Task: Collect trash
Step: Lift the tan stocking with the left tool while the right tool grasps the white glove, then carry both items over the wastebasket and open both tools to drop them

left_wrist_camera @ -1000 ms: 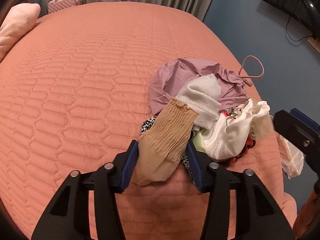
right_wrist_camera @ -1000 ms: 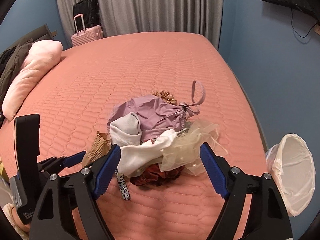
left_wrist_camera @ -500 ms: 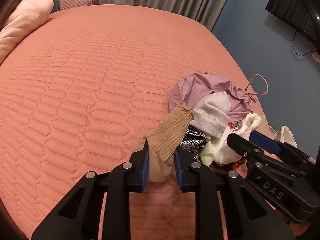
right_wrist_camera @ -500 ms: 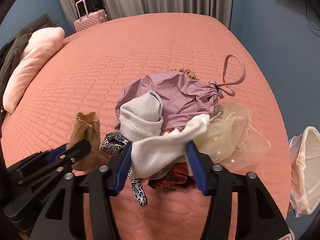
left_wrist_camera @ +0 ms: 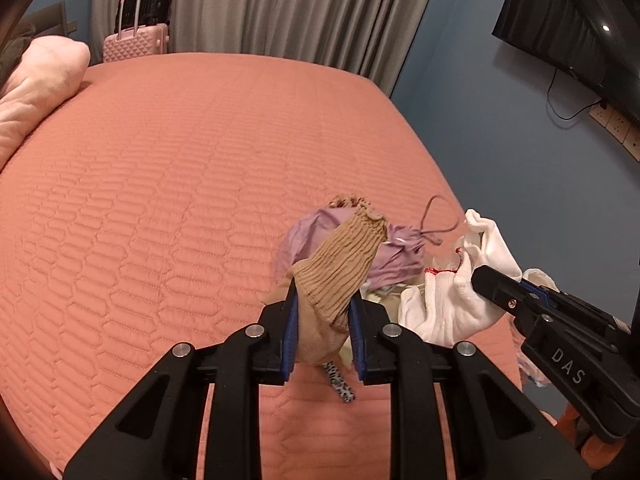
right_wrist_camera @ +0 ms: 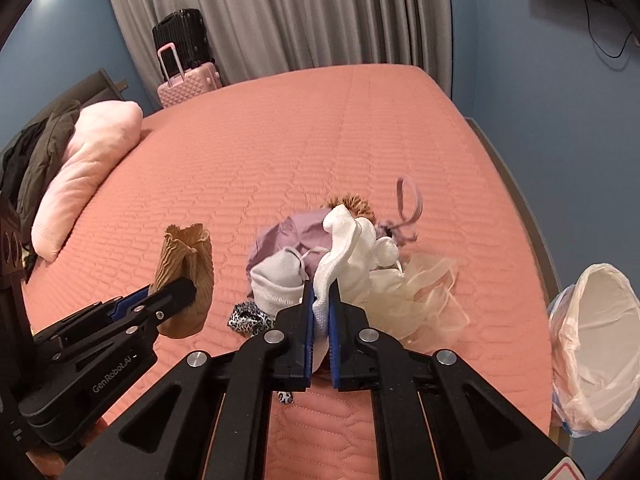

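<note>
Lifting: both grippers carry a garment clear of the pile on the bed [left_wrist_camera: 168,208], each raised above the quilt.
Change, left: a second ago the left gripper [left_wrist_camera: 322,332] straddled the tan ribbed sock [left_wrist_camera: 340,268] with its jaws apart; now the blue pads press its lower half and the cuff stands up free.
Change, right: a second ago the right gripper [right_wrist_camera: 321,320] hung wide over the heap; now it is clenched on the white sock [right_wrist_camera: 344,248], the fabric squeezed thin between the pads.
Meaning for the task: two items have left the pile at once, so the pick step appears complete and carriage to the bin is judged to come next.
Left gripper, aperture: narrow, jaws parted only by the bunched thickness of the tan ribbed sock.
Right gripper, aperture: almost fully closed, grasping a fold of the white sock, whose free end flops upward.
Remaining pile: a lilac drawstring bag [right_wrist_camera: 296,236], a grey sock [right_wrist_camera: 280,276], a leopard-print strip [right_wrist_camera: 248,318] and cream tulle [right_wrist_camera: 424,292] lie together near the bed's right edge.
Destination: a lined waste bin [right_wrist_camera: 596,344] stands just beside the bed on the right, mouth open.
Risk: the leopard-print strip hangs just below the left jaws and may drag along.
</note>
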Demonstrator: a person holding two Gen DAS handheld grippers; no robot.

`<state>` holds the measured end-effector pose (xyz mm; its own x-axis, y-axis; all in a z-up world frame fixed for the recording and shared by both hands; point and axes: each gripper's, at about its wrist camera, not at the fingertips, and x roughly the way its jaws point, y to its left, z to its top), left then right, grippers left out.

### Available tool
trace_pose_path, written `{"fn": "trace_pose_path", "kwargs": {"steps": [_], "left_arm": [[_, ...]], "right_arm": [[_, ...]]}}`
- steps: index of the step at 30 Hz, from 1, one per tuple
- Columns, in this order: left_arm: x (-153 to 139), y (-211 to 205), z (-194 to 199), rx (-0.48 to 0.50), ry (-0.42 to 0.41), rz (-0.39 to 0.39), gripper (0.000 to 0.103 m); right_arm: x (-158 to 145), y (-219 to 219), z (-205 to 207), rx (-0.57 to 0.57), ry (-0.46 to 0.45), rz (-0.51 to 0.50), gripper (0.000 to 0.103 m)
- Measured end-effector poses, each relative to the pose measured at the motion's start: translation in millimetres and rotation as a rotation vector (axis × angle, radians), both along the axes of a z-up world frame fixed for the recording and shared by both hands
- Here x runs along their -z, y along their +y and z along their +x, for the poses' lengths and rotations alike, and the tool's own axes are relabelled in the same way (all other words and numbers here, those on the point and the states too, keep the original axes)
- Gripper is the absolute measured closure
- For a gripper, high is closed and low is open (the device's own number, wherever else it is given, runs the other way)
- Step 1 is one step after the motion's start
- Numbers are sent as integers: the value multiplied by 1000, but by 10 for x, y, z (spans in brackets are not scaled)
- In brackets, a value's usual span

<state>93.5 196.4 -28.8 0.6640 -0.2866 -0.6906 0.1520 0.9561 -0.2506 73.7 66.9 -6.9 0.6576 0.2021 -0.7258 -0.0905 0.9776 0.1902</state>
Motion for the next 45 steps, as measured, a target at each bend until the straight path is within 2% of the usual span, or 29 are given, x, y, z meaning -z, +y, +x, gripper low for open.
{"fn": "trace_pose_path", "kwargs": {"steps": [7,12,20,25,32,45], "left_arm": [[-573,-518,-104,85,-105,-3,82],[-825,-895,-161,157,-161,-6,82],[-1017,-1468,-332,275,-231,12,81],[-1061,-1827,-469,350,-250,31,81],[-1005,-2317,-555,441,-238,55,81],[-726,-3038,-494,581,-156,78,77]], "right_arm": [[-739,-440,-290,37,-138,24,97],[-1165,-869,-498,86,-227,18,97],[-1536,-1572,-792,187,-297,1,97],[-1542,-1979,-963,256,-308,-2,97],[-1365,-2468,-1127,336,-280,2,97],[-931,-3112,-1185,436,-204,10,97]]}}
